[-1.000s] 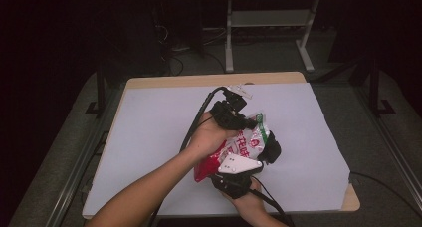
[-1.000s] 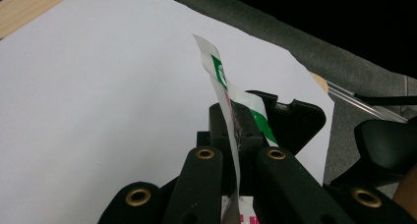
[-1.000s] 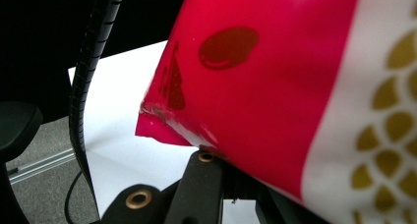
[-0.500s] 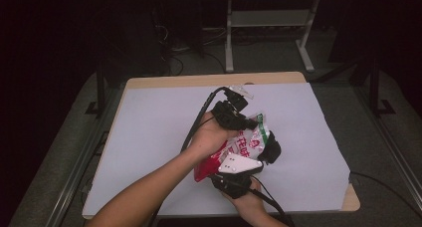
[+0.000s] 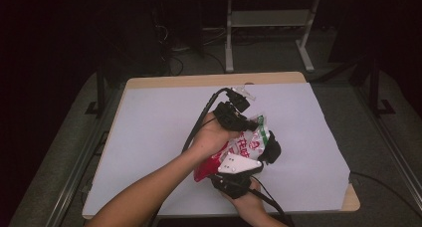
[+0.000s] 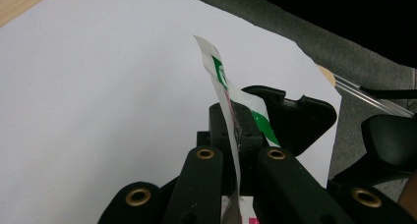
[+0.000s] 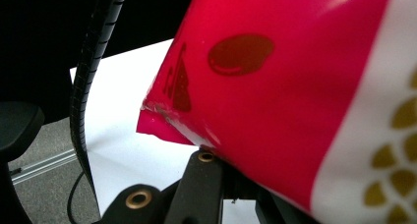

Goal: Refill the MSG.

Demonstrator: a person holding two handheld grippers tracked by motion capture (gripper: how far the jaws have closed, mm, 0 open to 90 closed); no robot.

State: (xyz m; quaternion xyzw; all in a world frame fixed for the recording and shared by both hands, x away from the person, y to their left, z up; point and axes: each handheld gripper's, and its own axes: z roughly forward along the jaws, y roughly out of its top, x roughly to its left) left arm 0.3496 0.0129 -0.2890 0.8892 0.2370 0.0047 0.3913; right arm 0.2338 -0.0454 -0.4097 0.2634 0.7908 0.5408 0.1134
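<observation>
table [image 5: 149, 137] white-covered | wood edge | grey floor [image 5: 378, 112] | room dark

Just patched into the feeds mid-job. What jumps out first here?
The red, white and green snack bag held up over the middle of the white table cover, pinched from both ends. The left gripper clamps its thin green-and-white edge between closed jaws. The right gripper grips the glossy red end, which looms large in the right gripper view.
</observation>
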